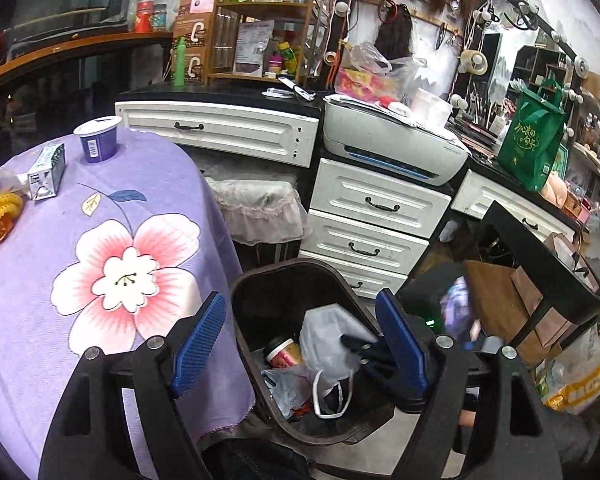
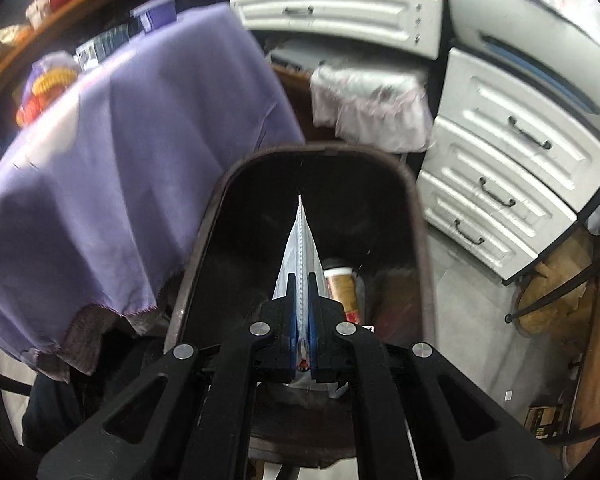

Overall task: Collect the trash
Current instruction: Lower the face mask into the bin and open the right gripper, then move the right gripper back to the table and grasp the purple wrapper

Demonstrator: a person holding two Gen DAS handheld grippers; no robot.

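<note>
Right gripper [image 2: 301, 280] pinches a face mask [image 2: 300, 240] over the bin [image 2: 204, 216] holding a cup [image 2: 340, 284]; left gripper [image 1: 300, 336] gapes, holding nothing.

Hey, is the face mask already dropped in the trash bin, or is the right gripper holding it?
Held: the right gripper is shut on the face mask, over the open trash bin.

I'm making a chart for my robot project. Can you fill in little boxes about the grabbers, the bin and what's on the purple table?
left gripper: open, empty, above the bin
right gripper: shut on a pale grey face mask, held over the bin
bin: dark brown plastic trash bin on the floor beside the table
inside bin: red-and-cream paper cup, clear plastic bag
table: purple flowered tablecloth
on the table: purple yogurt cup, small drink carton
</note>
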